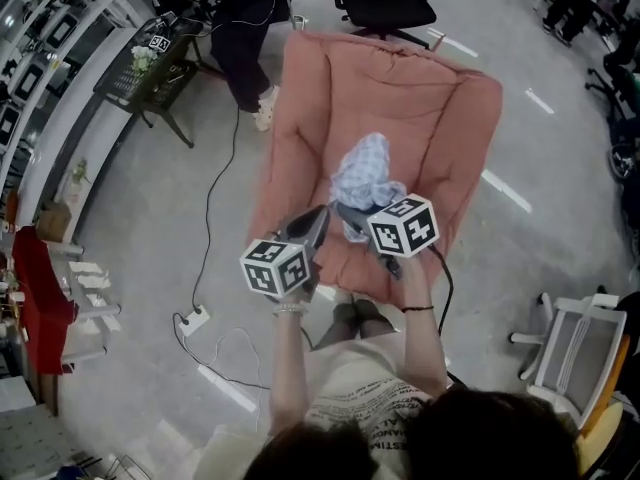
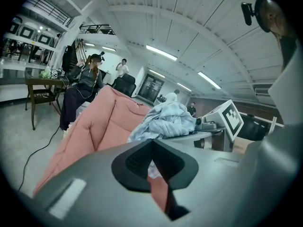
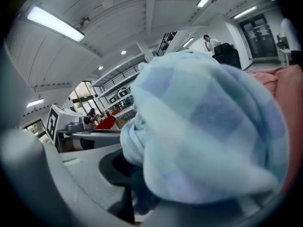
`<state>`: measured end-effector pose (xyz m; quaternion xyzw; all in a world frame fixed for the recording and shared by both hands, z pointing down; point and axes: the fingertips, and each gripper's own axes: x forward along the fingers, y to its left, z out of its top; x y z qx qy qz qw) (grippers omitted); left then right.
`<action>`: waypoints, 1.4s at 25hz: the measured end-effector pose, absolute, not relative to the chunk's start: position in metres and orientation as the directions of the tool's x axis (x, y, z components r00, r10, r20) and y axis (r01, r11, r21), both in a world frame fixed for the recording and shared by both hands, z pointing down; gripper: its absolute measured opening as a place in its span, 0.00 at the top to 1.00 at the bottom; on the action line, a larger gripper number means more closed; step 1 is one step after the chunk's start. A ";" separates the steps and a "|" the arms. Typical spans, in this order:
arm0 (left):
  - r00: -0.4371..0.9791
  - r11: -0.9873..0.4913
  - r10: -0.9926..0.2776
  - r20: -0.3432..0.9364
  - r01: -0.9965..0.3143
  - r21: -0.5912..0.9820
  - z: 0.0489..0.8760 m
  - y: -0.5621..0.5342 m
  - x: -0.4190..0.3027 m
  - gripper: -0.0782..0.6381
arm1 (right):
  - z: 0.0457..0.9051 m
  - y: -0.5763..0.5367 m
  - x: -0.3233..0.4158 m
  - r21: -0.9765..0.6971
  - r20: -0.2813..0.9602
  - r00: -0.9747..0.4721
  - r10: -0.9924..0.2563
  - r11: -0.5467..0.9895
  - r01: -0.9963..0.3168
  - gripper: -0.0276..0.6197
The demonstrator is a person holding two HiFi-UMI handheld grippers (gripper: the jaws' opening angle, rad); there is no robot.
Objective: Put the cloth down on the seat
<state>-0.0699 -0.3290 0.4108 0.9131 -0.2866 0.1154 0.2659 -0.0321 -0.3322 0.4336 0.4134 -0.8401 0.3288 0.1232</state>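
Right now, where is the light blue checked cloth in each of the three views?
Head view: the cloth is at the centre, bunched over the pink seat.
Left gripper view: right of centre, above the jaws.
Right gripper view: it fills most of the picture.
Shared landmark: the pink seat, left of the cloth in the left gripper view, at the right gripper view's right edge.

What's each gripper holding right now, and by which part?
Both hold the checked cloth, bunched above the pink seat. The right gripper clamps a thick bunched fold; the left gripper pinches only a thin bit of it.
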 end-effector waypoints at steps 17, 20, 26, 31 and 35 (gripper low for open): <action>0.802 -0.665 -0.396 0.447 -0.587 0.463 0.506 -0.362 -0.065 0.88 | 0.523 -0.366 -0.018 -0.480 0.531 -0.636 -0.560 0.419 -0.771 0.76; 0.803 -0.671 -0.376 0.463 -0.580 0.462 0.526 -0.371 -0.065 0.88 | 0.542 -0.374 -0.018 -0.488 0.533 -0.640 -0.553 0.417 -0.767 0.76; 0.799 -0.651 -0.352 0.487 -0.583 0.487 0.570 -0.371 -0.058 0.88 | 0.582 -0.377 -0.010 -0.486 0.553 -0.638 -0.536 0.414 -0.770 0.76; 0.800 -0.635 -0.329 0.501 -0.580 0.510 0.598 -0.374 -0.069 0.88 | 0.606 -0.388 -0.020 -0.498 0.558 -0.638 -0.531 0.401 -0.769 0.76; 0.800 -0.627 -0.320 0.508 -0.581 0.520 0.618 -0.380 -0.075 0.88 | 0.623 -0.398 -0.023 -0.499 0.565 -0.635 -0.527 0.395 -0.771 0.76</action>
